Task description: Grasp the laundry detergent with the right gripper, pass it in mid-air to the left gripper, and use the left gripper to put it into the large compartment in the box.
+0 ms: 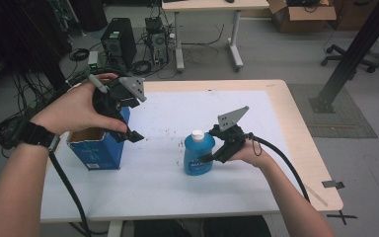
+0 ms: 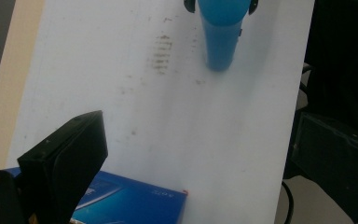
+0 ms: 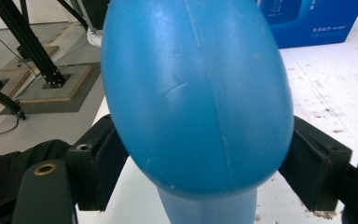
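Smooth rounded blue plastic bottle (image 1: 198, 154) with white cap, upright mid-table on matte white table (image 1: 168, 182), right gripper (image 1: 212, 157) pads pressed against its sides, left gripper (image 1: 128, 132) jaws apart over open-topped blue cardboard box (image 1: 96, 150)

Left tool (image 1: 131, 123) held raised at the left in a bare hand (image 1: 76, 109), watch on that wrist, jaws apart and gripping nothing; right tool (image 1: 208, 159) low at centre-right, pointing left, jaws pressed against both sides of the blue bottle (image 1: 198, 153).
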Motion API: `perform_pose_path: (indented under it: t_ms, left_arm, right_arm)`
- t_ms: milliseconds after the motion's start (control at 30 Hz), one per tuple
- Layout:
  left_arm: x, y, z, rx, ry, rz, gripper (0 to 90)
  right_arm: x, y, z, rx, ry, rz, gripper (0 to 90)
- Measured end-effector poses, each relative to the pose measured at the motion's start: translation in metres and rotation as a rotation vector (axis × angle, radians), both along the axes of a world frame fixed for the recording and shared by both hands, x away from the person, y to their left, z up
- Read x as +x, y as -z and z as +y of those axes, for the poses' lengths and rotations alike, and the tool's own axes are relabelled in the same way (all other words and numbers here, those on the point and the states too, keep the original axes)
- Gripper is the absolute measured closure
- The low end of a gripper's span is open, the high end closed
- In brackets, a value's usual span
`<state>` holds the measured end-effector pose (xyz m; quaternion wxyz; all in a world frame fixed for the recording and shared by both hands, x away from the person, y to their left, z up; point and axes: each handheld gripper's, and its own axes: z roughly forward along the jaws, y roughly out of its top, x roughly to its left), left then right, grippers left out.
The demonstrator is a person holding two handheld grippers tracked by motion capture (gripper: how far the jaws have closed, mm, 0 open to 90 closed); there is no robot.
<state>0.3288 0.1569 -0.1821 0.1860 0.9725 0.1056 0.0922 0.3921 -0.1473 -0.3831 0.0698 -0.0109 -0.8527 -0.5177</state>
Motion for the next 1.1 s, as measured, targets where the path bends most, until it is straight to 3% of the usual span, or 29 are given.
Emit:
perform_pose_path:
  t_ms: [267, 667, 1100]
  left_arm:
    - [-0.0003, -0.0002, 0.0000, -0.002, 0.000, -0.001, 3.6]
    - [-0.0016, -0.0007, 0.0018, -0.001, -0.003, -0.003, 3.6]
    - [-0.0035, -0.0021, 0.0027, -0.002, -0.003, -0.007, 3.6]
  right_arm:
    - [-0.0001, 0.0009, 0.0016, -0.002, 0.001, -0.004, 24.4]
    - [-0.0011, 0.0011, 0.0028, 0.011, -0.011, -0.014, 35.9]
    - [-0.0025, -0.0015, 0.0015, 0.019, -0.009, -0.007, 39.0]
